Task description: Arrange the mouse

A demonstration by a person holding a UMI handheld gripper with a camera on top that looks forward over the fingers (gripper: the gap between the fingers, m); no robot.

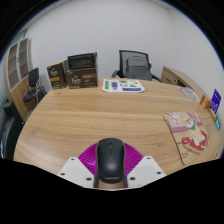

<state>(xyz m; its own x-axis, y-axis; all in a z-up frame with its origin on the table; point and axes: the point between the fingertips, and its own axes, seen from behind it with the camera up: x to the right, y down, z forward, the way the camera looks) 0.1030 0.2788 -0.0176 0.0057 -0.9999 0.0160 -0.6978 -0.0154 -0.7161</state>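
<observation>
Already, mouse [109, 160] sits between pink pads, claw [110, 168] seemingly clamped on it. Grab looks done; placing left. Wooden counter [100, 115] beyond claw, papers [125, 85] far ahead, packets [188, 130] off right, chair [134, 65] behind.
</observation>
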